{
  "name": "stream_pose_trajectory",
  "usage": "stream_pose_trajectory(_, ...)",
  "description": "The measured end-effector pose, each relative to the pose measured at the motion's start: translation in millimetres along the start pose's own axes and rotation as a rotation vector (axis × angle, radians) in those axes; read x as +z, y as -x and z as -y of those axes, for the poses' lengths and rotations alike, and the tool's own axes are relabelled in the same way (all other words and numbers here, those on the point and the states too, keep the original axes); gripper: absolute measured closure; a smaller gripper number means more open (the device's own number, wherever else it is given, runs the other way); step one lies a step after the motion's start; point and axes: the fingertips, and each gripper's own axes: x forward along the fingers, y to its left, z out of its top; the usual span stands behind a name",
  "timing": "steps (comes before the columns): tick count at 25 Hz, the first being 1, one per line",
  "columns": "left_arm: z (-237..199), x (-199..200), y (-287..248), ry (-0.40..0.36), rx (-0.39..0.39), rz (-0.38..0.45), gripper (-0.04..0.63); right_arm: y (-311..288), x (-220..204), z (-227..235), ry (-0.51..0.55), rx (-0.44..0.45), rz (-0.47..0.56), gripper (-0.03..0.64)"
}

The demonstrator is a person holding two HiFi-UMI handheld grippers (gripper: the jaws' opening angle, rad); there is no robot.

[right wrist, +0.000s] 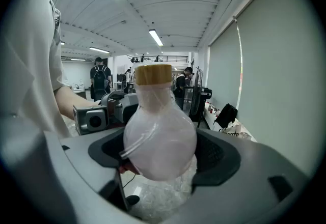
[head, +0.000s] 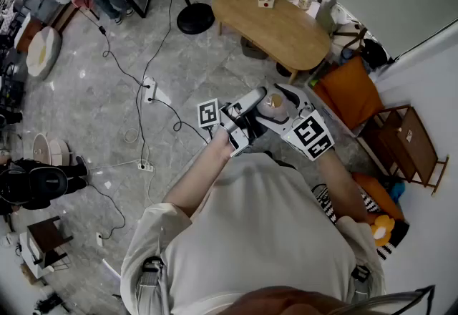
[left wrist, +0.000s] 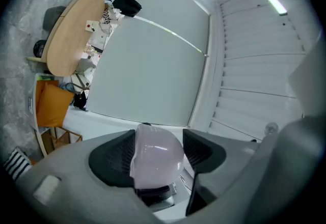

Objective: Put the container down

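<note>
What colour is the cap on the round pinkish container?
Light tan, like wood. The cap shows best in the right gripper view.

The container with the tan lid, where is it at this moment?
In the head view the container is in the air before the person's chest, held between the left gripper and the right gripper, with the wooden table beyond.
</note>
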Motion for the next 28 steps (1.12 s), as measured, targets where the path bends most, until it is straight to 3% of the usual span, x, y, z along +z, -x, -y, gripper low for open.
stream_pose_trajectory(15,-4,3,2,0.008,0.002,0.0,0.305,-4,-9,1,-0.011,0.002,-0.035,0.225)
stream_pose_trajectory(28,14,26,21,0.027,0.008,-0.021,0.305,-32,11,-8,-0.026,-0.024,-0.046,0.225)
